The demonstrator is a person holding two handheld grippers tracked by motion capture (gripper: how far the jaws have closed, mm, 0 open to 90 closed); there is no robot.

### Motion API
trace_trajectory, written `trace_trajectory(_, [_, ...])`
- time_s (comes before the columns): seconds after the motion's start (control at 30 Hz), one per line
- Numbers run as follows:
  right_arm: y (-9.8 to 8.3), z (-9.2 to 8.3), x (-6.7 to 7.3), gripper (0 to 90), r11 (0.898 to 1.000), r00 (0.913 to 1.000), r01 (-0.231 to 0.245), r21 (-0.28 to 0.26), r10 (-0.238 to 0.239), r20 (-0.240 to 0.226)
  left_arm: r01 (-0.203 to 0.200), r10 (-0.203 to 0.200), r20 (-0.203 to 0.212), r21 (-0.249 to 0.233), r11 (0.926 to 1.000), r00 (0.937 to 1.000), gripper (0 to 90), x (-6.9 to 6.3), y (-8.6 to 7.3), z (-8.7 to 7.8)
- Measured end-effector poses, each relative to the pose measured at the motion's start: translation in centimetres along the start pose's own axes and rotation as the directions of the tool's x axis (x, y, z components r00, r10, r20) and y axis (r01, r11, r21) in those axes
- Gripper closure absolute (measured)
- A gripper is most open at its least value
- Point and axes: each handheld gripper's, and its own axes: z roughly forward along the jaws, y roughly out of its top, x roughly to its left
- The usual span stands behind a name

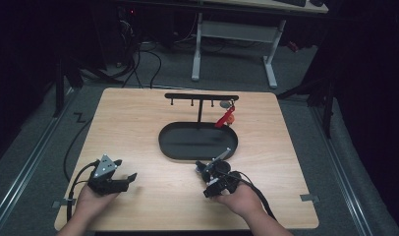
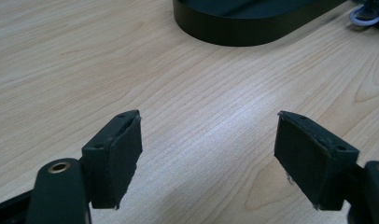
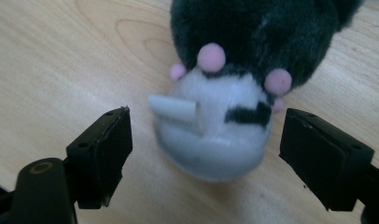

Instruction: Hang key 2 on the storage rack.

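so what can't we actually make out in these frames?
- Plush toy: top cut off by the upper edge of the right gripper view, blurred; in the high view it's dark and tiny beside the right gripper.
- Red item hanging on the rack: too small to identify.
- Tray: cut off by the left gripper view's top edge.

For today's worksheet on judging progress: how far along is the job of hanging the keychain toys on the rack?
Done: one red charm already hangs from the black rack above the oval tray. In hand: the right gripper has its jaws open on either side of a black-and-white plush toy lying on the table, not yet gripped. Left: probably grasping the toy and hanging it. The left gripper is open with nothing between its jaws.
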Motion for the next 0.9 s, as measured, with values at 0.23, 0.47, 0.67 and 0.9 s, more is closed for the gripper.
trace_trajectory(0.23, [0.6, 0.9, 0.0, 23.8, 1.000, 0.9998, -0.021, -0.002, 0.021, 0.004, 0.000, 0.000, 0.003, 0.002, 1.0000, 1.0000, 23.6, -0.1, 0.0, 0.0])
trace_trajectory(0.47, [0.8, 1.2, -0.2, 34.0, 0.999, 0.9994, -0.035, 0.002, 0.035, 0.004, -0.007, 0.007, 0.005, 0.006, 1.0000, 1.0000, 23.7, -0.1, 0.0, 0.1])
trace_trajectory(0.67, [0.5, 1.0, -0.3, 47.2, 0.999, 0.9992, -0.036, -0.005, 0.036, 0.019, -0.011, 0.011, 0.007, 0.008, 0.9999, 0.9999, 23.7, -0.1, 0.0, 0.1])
trace_trajectory(0.9, [0.3, 0.0, -0.6, 49.9, 0.998, 0.9979, -0.054, -0.018, 0.055, 0.035, -0.014, 0.014, 0.009, 0.011, 0.9998, 0.9999, 23.7, -0.1, 0.0, 0.1])
